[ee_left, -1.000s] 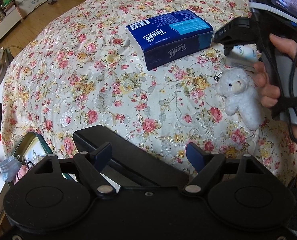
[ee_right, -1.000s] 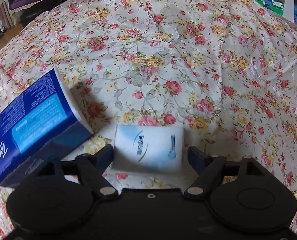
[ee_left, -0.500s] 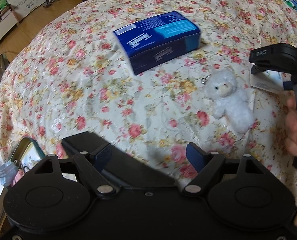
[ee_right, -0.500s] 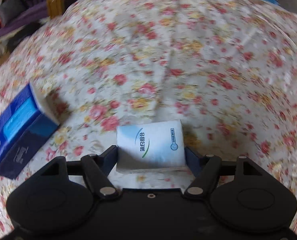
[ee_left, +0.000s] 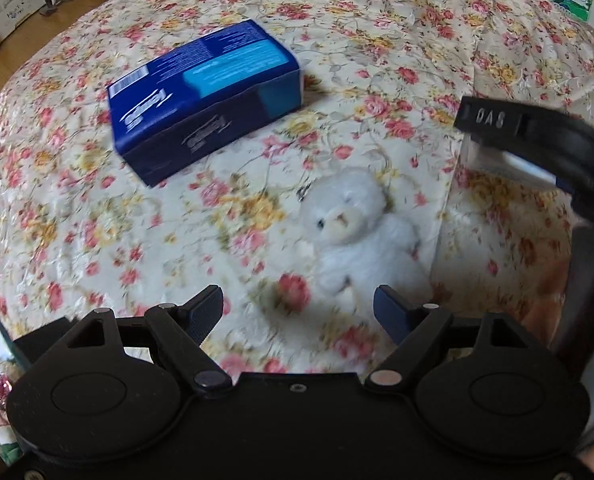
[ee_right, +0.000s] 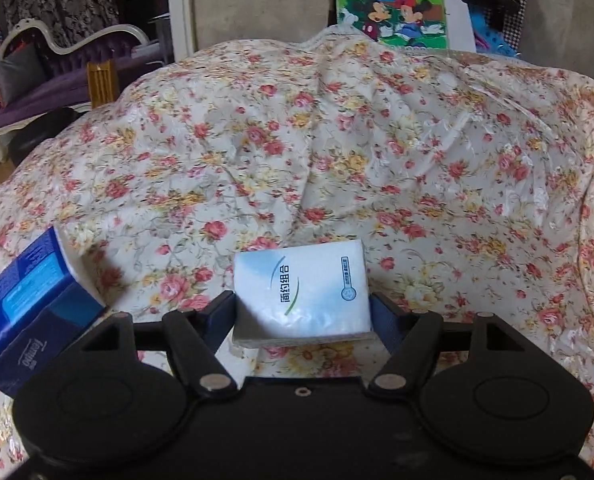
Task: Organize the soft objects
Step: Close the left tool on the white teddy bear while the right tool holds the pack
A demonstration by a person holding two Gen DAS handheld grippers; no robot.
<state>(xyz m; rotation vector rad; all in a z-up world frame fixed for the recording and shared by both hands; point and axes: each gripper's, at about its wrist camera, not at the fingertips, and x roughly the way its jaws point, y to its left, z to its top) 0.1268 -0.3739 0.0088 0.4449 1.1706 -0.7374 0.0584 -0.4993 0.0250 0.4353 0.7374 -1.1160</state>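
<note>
Left wrist view: left gripper (ee_left: 297, 312) over the bed (ee_left: 397, 20), fingers spread and opening a little wider, nothing between them. White plush bear (ee_left: 357, 236) lies on its back on the floral cover just ahead of the fingertips, not yet touched. Dark blue tissue box (ee_left: 205, 96) lies flat further up the bed, apart from the bear. At the right edge the right gripper's finger shows, with a white edge of the pack beneath it.

Right wrist view: right gripper (ee_right: 303, 312) is closed on the small white tissue pack (ee_right: 301, 294), fingers pressing both its sides; pack raised clear of the cover. Blue box at lower left.

Judgement: early stage. One item in hand, bear and box unsorted; no destination visible. Pack is soft, slightly crumpled film, light blue print.
</note>
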